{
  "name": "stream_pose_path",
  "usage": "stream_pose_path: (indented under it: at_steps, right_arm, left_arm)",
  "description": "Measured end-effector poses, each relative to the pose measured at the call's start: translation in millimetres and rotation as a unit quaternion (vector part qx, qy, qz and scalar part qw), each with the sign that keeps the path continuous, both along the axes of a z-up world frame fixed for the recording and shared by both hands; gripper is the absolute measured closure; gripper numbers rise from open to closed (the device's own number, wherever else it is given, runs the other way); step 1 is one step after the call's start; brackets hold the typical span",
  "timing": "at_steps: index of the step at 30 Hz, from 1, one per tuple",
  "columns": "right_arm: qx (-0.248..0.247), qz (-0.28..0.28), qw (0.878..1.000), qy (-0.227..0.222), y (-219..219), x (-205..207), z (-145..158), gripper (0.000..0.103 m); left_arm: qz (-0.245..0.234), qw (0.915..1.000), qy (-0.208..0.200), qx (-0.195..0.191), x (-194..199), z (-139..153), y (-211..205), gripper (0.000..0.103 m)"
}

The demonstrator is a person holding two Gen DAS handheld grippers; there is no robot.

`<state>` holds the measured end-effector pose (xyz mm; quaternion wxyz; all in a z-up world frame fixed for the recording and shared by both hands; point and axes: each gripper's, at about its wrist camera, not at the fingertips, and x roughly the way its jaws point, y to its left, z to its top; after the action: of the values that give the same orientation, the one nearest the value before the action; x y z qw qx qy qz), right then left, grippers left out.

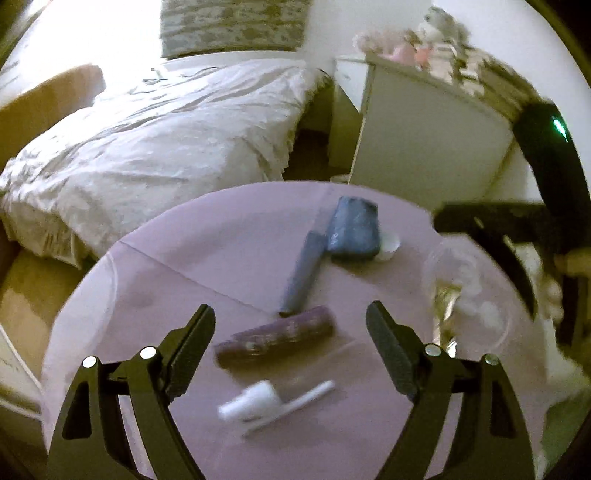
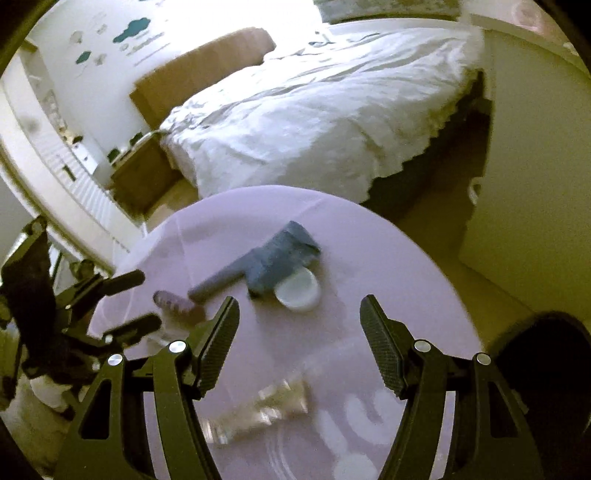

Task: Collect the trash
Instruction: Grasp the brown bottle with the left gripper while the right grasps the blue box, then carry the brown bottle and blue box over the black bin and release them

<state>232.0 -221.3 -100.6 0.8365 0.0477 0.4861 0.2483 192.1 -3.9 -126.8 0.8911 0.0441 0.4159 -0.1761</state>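
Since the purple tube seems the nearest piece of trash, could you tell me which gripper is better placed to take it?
Probably left: the open left gripper has the purple tube between its fingers; the right gripper is off beside it.

You won't find any readable text here: motion blur smears the purple wrapper (image 1: 275, 338) and the wall decals (image 2: 131, 31), so no letters or numbers come through.

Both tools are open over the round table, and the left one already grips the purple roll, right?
Not quite. The left tool is open but grips nothing: in the left wrist view the purple roll lies free on the round table. The right tool is open too.
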Motion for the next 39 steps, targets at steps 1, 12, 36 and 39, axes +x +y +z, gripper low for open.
stream_pose_path:
  at_steps: [1, 12, 36, 39]
  right_arm:
    - [0.0, -0.003, 1.0, 0.008, 5.8, 7.6, -4.4, 0.035]
    - [-0.007, -0.011, 0.999, 0.04, 51.8, 62.7, -41.5, 0.049]
    - [0.041, -0.033, 0.993, -0.11, -38.7, -17.7, 55.6, 0.067]
    - [0.032, -0.052, 0.991, -0.12, -68.4, -31.2, 64.9, 0.067]
  left_arm:
    - [-0.014, 0.9998, 0.005, 0.008, 2.8, -3.9, 1.7, 0.02]
    - [-0.081, 0.9949, 0.032, 0.051, 12.9, -37.6, -2.7, 0.044]
    - [-0.037, 0.9948, -0.003, -0.095, -20.4, 38.2, -24.6, 0.078]
    - [-0.051, 0.9928, 0.006, -0.108, -20.7, 45.4, -47.4, 0.078]
